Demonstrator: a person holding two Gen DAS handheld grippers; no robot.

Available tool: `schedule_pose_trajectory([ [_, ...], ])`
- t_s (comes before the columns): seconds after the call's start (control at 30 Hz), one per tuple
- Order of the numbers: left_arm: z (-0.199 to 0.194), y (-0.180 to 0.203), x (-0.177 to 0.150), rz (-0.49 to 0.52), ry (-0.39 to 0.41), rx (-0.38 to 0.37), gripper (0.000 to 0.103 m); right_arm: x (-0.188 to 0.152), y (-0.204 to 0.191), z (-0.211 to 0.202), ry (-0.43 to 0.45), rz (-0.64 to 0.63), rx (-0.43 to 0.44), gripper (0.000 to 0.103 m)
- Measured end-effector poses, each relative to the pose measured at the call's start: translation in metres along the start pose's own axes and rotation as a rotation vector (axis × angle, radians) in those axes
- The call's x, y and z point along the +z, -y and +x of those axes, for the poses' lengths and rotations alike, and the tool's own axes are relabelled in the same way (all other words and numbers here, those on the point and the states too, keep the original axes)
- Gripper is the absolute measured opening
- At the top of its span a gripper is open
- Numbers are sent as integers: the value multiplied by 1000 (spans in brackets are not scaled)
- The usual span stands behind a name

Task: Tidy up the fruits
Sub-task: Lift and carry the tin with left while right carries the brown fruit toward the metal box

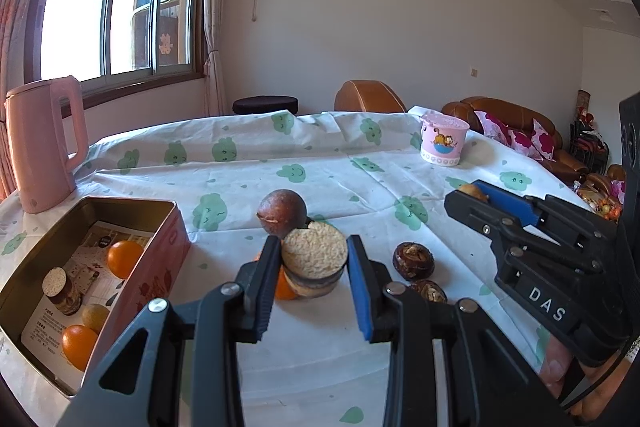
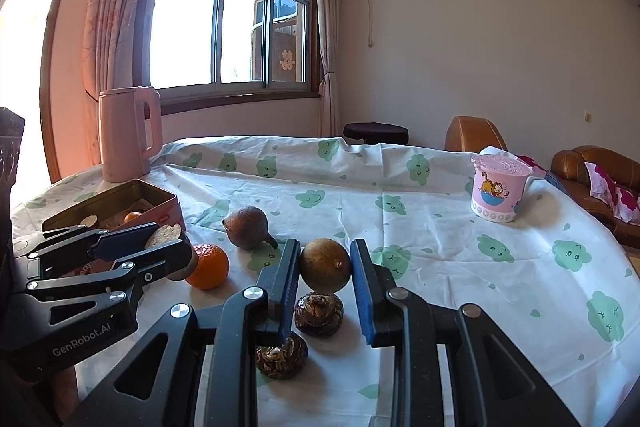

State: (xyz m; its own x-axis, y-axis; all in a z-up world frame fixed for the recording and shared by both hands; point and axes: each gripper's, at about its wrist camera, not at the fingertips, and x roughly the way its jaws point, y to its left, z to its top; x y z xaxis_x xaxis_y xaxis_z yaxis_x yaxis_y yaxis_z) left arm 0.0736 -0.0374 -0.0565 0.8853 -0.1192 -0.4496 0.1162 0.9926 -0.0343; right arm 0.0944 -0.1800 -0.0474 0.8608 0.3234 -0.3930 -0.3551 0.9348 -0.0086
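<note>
My left gripper (image 1: 314, 259) clamps a cut fruit (image 1: 315, 254); my right gripper (image 2: 325, 283) clamps a brown fruit (image 2: 325, 265), both above the table (image 2: 440, 247)

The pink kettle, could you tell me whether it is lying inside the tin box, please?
No, the pink kettle stands upright on the tablecloth behind the tin box, which holds oranges and other small items.

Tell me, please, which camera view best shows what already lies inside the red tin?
The left wrist view: it looks down into the red tin, showing two oranges, a cut fruit and a yellowish one. The right wrist view catches only its rim behind the left gripper.
</note>
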Motion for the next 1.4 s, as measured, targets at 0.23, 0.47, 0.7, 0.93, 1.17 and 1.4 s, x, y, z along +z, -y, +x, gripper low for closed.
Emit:
schedule_pose_trajectory([
  [0.23,-4,1,-1,8,20,8,35,0,-1,-3,17,-3,-2,27],
  [0.47,-8,3,-1,19,42,17,35,0,-1,-6,35,-6,-2,27],
  [0.7,-11,3,-1,23,57,22,35,-1,-2,-9,55,-12,-4,27],
  [0.93,-16,4,-1,37,72,31,35,-1,-4,-14,78,-20,-6,27],
  [1.17,-21,4,1,43,97,45,35,-2,-4,-18,105,-25,-9,27],
  [1.4,-24,-1,3,40,111,58,35,-2,-7,-20,114,-41,-13,27],
])
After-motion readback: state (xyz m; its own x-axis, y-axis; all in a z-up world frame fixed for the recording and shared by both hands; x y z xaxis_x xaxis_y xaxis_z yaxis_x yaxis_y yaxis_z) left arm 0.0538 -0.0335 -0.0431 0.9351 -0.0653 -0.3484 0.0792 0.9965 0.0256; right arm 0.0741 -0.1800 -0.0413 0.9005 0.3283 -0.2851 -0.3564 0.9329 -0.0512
